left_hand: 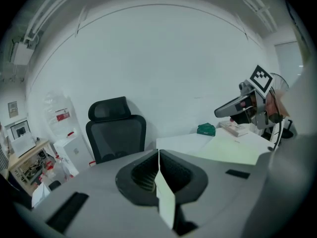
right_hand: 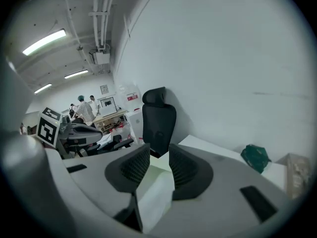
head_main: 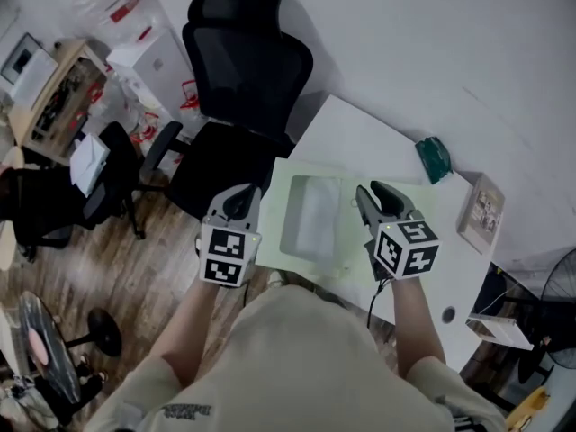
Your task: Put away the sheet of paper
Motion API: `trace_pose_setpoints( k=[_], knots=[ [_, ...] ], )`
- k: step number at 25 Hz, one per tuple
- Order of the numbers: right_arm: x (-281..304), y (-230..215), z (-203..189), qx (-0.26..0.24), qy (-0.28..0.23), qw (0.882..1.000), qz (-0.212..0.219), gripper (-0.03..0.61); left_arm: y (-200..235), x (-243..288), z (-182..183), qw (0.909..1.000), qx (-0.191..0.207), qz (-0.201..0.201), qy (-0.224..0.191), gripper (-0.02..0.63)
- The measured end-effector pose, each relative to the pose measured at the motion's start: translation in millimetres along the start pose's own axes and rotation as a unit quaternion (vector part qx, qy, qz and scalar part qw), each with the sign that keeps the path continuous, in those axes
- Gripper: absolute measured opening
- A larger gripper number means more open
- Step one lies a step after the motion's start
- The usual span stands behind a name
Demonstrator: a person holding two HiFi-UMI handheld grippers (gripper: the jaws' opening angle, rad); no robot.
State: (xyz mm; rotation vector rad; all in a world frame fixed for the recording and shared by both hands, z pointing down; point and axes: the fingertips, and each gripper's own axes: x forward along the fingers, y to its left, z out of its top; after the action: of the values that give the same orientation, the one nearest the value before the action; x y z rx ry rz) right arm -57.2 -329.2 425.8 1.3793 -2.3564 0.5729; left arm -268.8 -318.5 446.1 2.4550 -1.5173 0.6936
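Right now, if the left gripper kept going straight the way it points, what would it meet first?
Most likely the seat of the black office chair, just beside the white table, though depth is hard to judge.

The person wears a pale cream short-sleeved shirt (head_main: 297, 367) with a small line of dark print (head_main: 187, 410) on it. Its loose sleeves (head_main: 135, 401) end above the elbows. The left gripper (head_main: 241, 194) and the right gripper (head_main: 371, 193) look alike: each has a light grey body with black, rounded housings on top. At the rear of each is a cube (head_main: 227, 255) covered in black-and-white square markers. A thin black cable (head_main: 372, 302) runs from under the right gripper. In the gripper views the jaws are dark grey and rounded, with ribbed inner pads (left_hand: 146, 170). They are set in smooth grey shells with black rectangular slots (left_hand: 67, 211).
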Motion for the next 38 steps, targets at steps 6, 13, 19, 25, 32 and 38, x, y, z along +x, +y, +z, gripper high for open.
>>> trace_pose_setpoints(
  k=[6, 13, 19, 25, 32, 38],
  knots=[
    [-40, 16, 48, 0.003, -0.073, 0.997, 0.018, 0.101, -15, -18, 49, 0.9982, -0.008, -0.023, -0.054, 0.023],
    [-89, 16, 94, 0.013, -0.155, 0.988, 0.009, 0.041, -27, -50, 111, 0.9918, 0.001, -0.030, -0.124, 0.021],
    [-133, 31, 125, -0.045, -0.215, 0.975, 0.002, 0.023, -39, -75, 155, 0.9836, 0.012, -0.036, -0.176, 0.023],
    [-162, 41, 141, -0.077, -0.250, 0.965, -0.009, 0.023, -51, -93, 181, 0.9772, 0.021, -0.043, -0.207, 0.021],
    [-168, 38, 139, -0.078, -0.250, 0.965, -0.007, 0.023, -61, -105, 189, 0.9753, 0.029, -0.049, -0.214, 0.021],
    [-168, 42, 144, -0.080, -0.251, 0.965, 0.001, 0.023, -57, -108, 186, 0.9772, 0.027, -0.041, -0.206, 0.022]
  ],
)
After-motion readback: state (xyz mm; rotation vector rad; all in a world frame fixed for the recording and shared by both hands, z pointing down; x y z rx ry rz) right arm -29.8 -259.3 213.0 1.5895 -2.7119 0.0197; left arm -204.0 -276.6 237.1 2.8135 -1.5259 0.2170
